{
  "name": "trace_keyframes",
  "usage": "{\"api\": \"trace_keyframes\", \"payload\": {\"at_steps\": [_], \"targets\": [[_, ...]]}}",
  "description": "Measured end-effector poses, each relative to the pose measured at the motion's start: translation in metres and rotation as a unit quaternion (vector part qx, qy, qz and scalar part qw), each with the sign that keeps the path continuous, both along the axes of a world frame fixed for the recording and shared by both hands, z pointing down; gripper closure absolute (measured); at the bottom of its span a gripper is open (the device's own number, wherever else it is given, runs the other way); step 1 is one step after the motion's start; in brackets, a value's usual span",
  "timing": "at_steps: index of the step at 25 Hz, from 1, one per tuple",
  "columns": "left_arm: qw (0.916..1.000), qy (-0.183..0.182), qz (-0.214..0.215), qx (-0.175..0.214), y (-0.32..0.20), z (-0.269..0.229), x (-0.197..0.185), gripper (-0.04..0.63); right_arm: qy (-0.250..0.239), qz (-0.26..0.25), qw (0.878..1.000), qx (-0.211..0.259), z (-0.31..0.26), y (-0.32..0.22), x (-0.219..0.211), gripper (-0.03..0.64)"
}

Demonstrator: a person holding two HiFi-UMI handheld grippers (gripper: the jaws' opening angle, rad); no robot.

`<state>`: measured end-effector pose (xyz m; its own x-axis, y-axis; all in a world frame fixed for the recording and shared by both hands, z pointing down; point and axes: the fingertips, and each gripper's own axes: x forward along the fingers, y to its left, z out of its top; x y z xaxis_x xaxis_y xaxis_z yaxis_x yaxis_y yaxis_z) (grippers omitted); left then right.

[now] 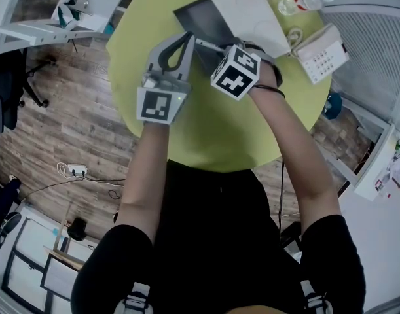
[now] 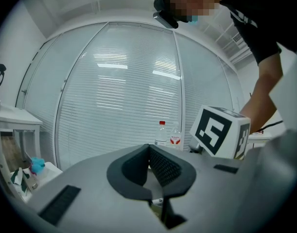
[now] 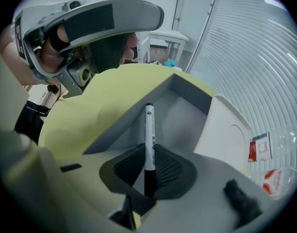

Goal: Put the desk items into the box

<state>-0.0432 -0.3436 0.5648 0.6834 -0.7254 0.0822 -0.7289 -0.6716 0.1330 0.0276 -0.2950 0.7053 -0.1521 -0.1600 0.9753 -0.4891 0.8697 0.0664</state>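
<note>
Head view: I have both tools at upper centre over the green table [image 1: 213, 136]; the left gripper [image 1: 177, 50] sits just left of the grey box [image 1: 200, 19], and the right gripper [image 1: 214, 44] is at the box's near edge; a white lid [image 1: 249, 12] lies along the box's right side; bottles [image 1: 298, 2] stand at the top right

Left gripper view: my left jaws are pressed together at lower centre with nothing between them; the bottles [image 2: 166, 134] show just above them, before white blinds [image 2: 114, 91]

Right gripper view: my right jaws pinch a pen [image 3: 148, 130] by its black end; its white barrel points up the frame over the open box [image 3: 187, 93]; the lid [image 3: 228, 130] is at right, the left gripper [image 3: 90, 28] at upper left
</note>
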Motion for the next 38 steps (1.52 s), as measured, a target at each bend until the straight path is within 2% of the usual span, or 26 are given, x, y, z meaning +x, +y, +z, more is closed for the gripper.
{"api": "trace_keyframes", "payload": {"at_steps": [3,13,22,34,38], "targets": [[1.0000,0.001,0.001,-0.002,0.003,-0.001,-0.001,0.586,0.008,-0.004,1.000,0.001,0.003,0.003,0.000,0.546],[1.0000,0.003,-0.001,0.001,0.008,0.000,-0.012,0.586,0.020,0.005,0.999,-0.040,0.011,0.020,0.000,0.546],[0.9999,0.005,-0.006,0.007,0.012,-0.006,-0.019,0.586,0.028,-0.009,0.999,-0.032,0.014,0.024,-0.003,0.522],[1.0000,0.003,0.004,0.001,0.035,-0.033,-0.025,0.586,-0.022,0.013,1.000,-0.014,-0.033,0.034,-0.012,0.527],[0.9996,-0.023,0.014,0.004,0.053,-0.047,-0.019,0.586,-0.047,0.024,0.999,0.003,-0.061,0.042,-0.010,0.564]]}}
